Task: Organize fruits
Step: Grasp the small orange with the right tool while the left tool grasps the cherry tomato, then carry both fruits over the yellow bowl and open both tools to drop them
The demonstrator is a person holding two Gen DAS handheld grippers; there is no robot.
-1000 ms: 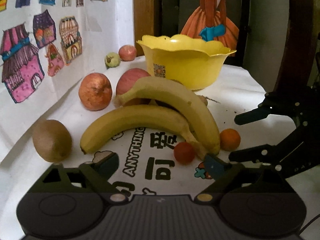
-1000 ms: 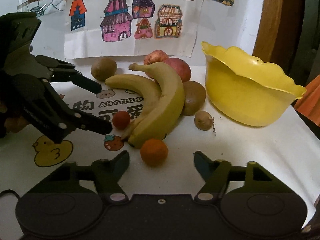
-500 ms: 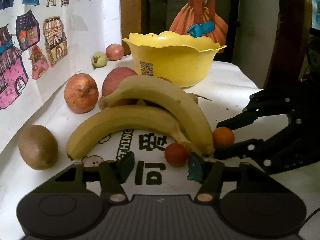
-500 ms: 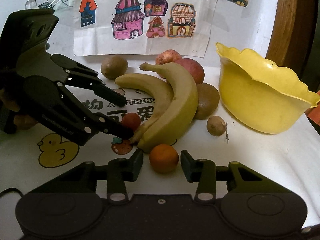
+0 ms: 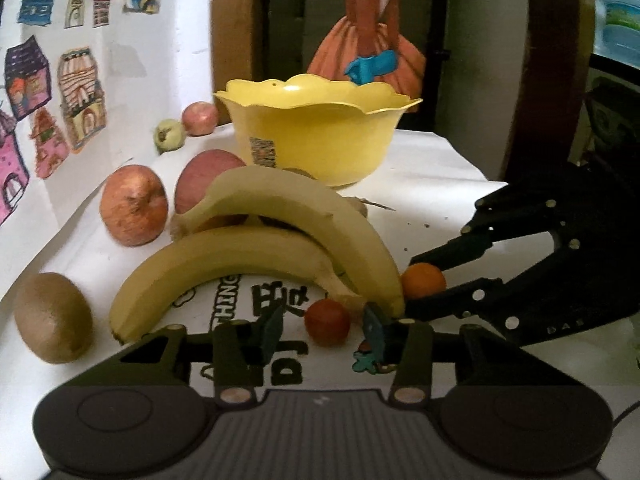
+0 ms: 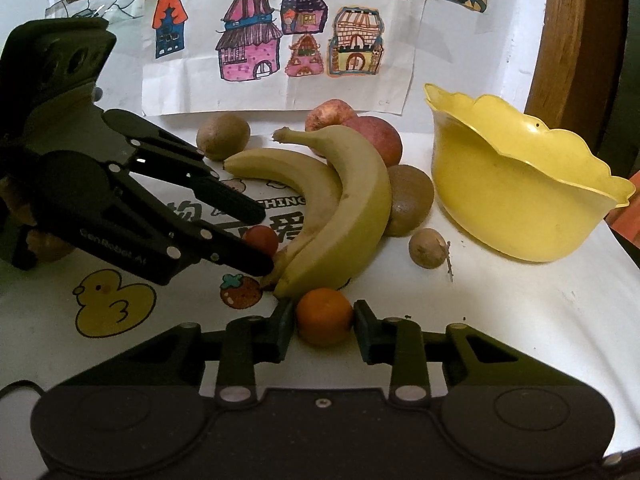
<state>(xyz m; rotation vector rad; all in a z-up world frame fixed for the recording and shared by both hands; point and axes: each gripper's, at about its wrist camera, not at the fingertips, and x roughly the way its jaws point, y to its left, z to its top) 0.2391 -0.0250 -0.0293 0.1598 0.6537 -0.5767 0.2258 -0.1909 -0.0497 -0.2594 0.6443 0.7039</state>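
Observation:
A small orange point(image 6: 324, 316) lies on the white table just in front of the banana tips, and my right gripper point(image 6: 322, 330) is shut on it, both pads touching its sides. The left wrist view shows the orange point(image 5: 423, 282) between those black fingers. A small red fruit point(image 5: 327, 322) sits between the fingers of my left gripper point(image 5: 322, 330), which is open with a gap on each side. Two bananas point(image 5: 248, 256) lie in an arc behind it. The yellow bowl point(image 6: 520, 184) stands at the right, its inside hidden.
Two red apples point(image 5: 134, 210) and a kiwi point(image 5: 52, 318) lie left of the bananas. Another kiwi point(image 6: 410, 200) and a small brown fruit point(image 6: 427, 248) sit near the bowl. Two more fruits point(image 5: 170, 134) lie by the wall with the house drawings point(image 6: 280, 32).
Both grippers have moved forward and narrowed. The right one has closed onto the orange; the left fingers have come in around the red fruit.

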